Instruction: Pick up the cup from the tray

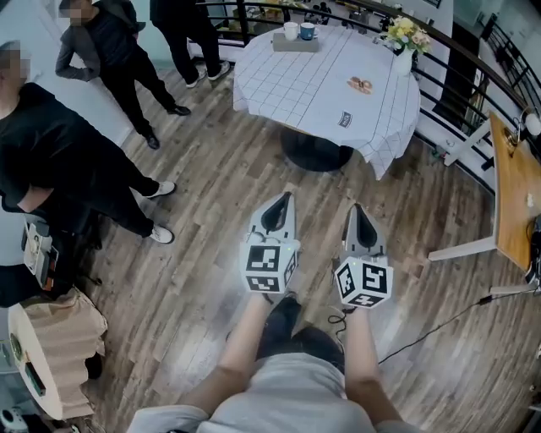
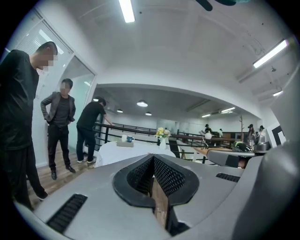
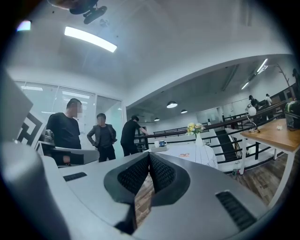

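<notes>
The left gripper (image 1: 285, 198) and right gripper (image 1: 357, 208) had their jaws shut, empty. Only the head view plainly showed the grey tray (image 1: 296, 45) on the white-clothed round bench (image 1: 321, 93), bearing perhaps a blue cup (image 1: 308, 31).

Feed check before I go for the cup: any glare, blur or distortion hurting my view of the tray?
Head view: sharp and evenly lit, edges bowed by the wide lens; tray with white cup and blue cup small near the top edge. Left gripper view: strong fisheye, dark corners, ceiling light strip blown out, tray tiny. Right gripper view: same distortion, dimmer and softer, heavier dark border.
</notes>
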A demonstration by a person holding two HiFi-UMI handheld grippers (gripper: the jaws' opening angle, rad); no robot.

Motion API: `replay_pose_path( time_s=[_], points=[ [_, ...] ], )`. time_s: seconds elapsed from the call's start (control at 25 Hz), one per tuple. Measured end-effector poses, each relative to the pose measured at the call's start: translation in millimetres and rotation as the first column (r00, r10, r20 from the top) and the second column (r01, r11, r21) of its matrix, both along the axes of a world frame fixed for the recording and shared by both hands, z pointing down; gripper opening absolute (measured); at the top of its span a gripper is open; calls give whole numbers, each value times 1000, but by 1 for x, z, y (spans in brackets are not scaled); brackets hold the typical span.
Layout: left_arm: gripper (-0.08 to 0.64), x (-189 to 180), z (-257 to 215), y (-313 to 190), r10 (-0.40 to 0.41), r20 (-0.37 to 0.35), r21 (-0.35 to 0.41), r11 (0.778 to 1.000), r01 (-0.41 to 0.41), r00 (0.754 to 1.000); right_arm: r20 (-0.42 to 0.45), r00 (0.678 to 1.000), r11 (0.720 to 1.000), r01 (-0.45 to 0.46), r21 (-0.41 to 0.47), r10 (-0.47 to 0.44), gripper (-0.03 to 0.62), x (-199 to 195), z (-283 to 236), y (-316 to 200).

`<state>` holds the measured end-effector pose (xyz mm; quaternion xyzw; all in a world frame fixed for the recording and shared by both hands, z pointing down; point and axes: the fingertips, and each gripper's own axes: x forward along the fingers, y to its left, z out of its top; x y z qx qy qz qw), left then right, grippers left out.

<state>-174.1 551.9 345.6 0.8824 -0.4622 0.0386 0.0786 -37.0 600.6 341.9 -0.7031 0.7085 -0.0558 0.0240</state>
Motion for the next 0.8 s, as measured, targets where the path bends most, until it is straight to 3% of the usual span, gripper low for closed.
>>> replay_pose_path(
  time_s=[0.8],
  points=[
    [8, 32, 10, -143, -40, -10, -15, 999, 40, 999, -13, 999, 999, 43, -24, -43, 8, 36, 10, -144]
  ],
)
